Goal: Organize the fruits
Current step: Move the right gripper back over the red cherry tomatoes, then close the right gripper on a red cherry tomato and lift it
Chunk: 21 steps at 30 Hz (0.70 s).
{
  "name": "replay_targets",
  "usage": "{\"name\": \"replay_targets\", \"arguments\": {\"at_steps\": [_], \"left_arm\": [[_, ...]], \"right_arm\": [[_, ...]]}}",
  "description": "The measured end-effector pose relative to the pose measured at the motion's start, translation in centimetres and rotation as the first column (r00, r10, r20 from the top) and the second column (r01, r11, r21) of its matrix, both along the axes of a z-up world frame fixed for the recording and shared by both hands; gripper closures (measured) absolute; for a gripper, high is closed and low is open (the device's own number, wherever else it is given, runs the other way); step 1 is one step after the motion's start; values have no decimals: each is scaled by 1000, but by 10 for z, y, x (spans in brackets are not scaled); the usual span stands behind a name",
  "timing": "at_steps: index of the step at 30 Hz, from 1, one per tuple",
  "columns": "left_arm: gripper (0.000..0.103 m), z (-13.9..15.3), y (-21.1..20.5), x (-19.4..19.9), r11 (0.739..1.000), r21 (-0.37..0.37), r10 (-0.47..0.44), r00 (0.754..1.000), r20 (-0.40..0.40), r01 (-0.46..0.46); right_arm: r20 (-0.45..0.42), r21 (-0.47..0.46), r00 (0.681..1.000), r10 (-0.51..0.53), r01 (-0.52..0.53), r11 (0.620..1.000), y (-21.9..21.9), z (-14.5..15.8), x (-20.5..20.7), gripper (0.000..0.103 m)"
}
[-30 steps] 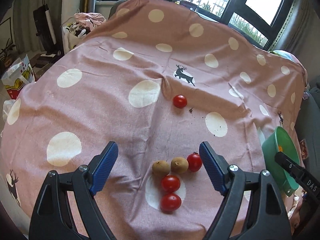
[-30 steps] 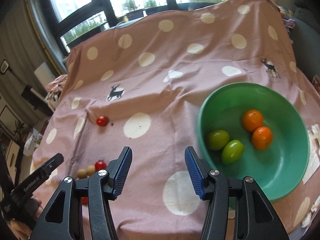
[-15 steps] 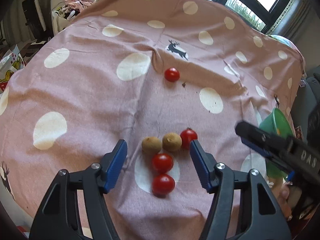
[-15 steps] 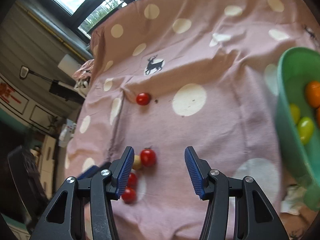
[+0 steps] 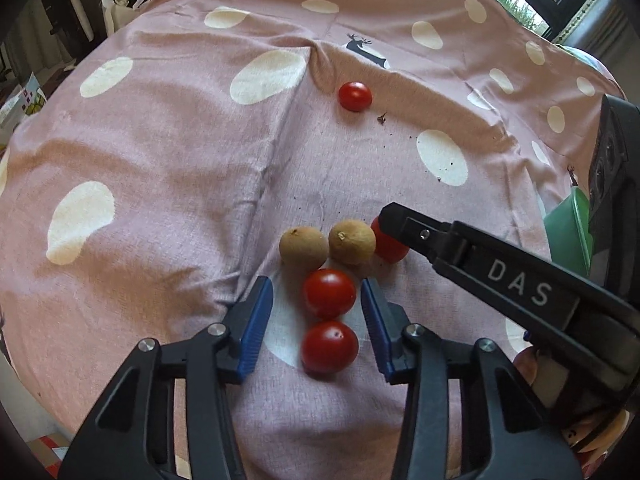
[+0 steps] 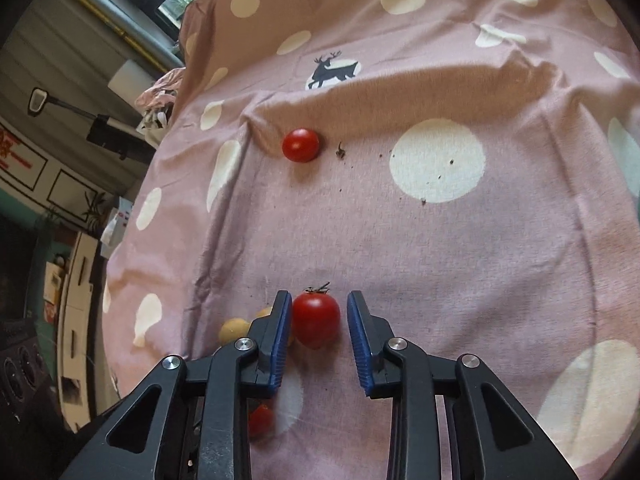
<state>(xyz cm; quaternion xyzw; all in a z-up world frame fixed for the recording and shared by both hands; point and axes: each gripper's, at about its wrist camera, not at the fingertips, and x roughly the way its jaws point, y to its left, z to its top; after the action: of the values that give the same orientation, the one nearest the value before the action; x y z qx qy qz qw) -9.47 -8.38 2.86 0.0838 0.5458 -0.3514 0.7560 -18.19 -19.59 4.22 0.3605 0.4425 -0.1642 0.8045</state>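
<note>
On the pink dotted cloth [image 5: 160, 168] lie two brown round fruits [image 5: 303, 247] [image 5: 352, 241] and several red tomatoes. My left gripper [image 5: 317, 300] is open, its blue pads either side of one tomato [image 5: 329, 293]; another tomato [image 5: 329, 346] lies just nearer. My right gripper [image 6: 315, 318] is open around a stemmed tomato [image 6: 315, 320], its left pad close against it; that tomato [image 5: 390, 246] shows partly hidden behind the right gripper's finger in the left wrist view. A lone tomato [image 5: 355, 96] [image 6: 301, 145] lies farther off.
The green bowl's rim [image 5: 570, 232] shows at the right edge of the left wrist view. A fold in the cloth [image 5: 316, 60] rises beside the lone tomato. Dark crumbs [image 6: 340, 151] are scattered near it. Room furniture lies beyond the left table edge.
Both grippers have moved down to the fruit cluster and narrowed. The right gripper swung left from the green bowl to straddle the stemmed tomato; the left now straddles a tomato.
</note>
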Motion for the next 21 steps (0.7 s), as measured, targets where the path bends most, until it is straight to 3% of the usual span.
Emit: {"name": "replay_targets", "arguments": {"at_steps": [9,21], "left_arm": [[75,-5,-6,-3,1000,-8,-4,1000,-5,4],[74,1,-4,-3,999,-46,2,1000,1,-2]], "right_arm": [[-4,17,1000,8,-8,1000,1,-7,4,72],[1,-8,1000,2,-2,1000,4,-4,3,73]]}}
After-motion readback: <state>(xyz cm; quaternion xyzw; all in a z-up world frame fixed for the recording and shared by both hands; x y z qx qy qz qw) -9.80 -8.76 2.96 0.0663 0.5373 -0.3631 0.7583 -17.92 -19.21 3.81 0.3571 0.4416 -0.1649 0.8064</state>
